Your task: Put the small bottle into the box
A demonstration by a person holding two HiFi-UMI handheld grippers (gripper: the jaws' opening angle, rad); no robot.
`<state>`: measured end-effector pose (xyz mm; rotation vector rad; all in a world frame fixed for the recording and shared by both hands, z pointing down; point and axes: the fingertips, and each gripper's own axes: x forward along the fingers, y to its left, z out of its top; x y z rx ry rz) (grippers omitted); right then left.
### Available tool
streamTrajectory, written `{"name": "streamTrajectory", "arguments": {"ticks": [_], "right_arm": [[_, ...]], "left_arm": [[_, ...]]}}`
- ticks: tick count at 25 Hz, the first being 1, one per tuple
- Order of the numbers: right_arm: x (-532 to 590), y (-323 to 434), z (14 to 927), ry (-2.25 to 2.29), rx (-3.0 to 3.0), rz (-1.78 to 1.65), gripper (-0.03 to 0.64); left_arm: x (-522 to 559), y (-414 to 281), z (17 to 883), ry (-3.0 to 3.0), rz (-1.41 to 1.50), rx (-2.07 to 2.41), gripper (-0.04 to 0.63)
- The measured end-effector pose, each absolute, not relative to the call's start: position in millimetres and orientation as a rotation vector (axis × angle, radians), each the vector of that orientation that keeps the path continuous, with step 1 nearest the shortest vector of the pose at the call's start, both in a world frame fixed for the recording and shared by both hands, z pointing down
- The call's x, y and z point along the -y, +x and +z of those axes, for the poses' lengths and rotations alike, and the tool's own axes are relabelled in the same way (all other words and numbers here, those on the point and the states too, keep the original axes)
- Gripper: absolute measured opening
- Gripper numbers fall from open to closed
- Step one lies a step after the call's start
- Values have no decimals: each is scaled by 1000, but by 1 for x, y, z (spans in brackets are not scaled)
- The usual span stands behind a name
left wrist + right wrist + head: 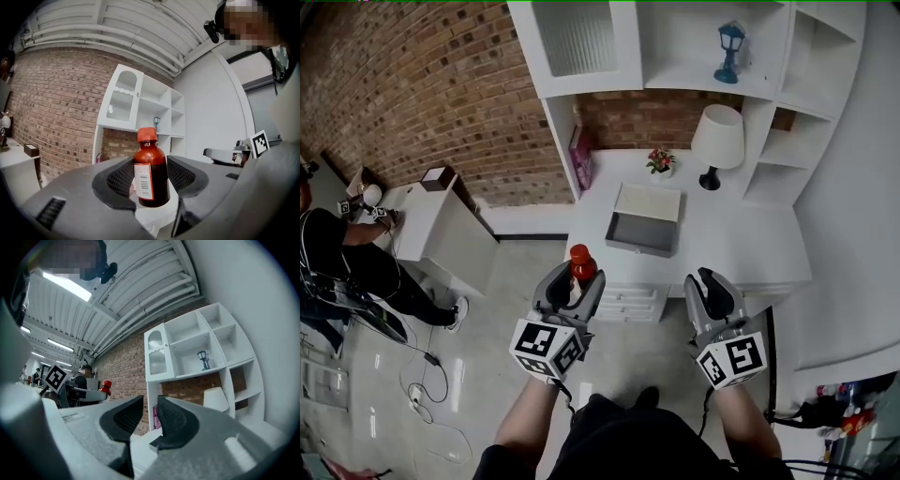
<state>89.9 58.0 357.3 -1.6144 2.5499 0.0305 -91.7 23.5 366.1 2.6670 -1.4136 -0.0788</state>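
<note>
While outside box (640, 234), small bottle (151, 176) (upright) in left gripper (578, 277)

White lamp (717, 139) near potted flowers (660, 161) on desk (741, 248).

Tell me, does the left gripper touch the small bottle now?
Touching. The left gripper view shows the small bottle pinched between both fingers of the left gripper, with no gap on either side.

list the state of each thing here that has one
left claw, shut on bottle
right claw, shut, empty
bottle, capped, upright
box, open, looks empty
</note>
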Motion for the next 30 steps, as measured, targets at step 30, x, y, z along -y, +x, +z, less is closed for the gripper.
{"name": "streamTrajectory", "arguments": {"ticks": [30], "right_arm": [[164, 89, 377, -1914, -2495, -15, 83]], "left_arm": [[231, -51, 501, 2539, 180, 965, 215]]}}
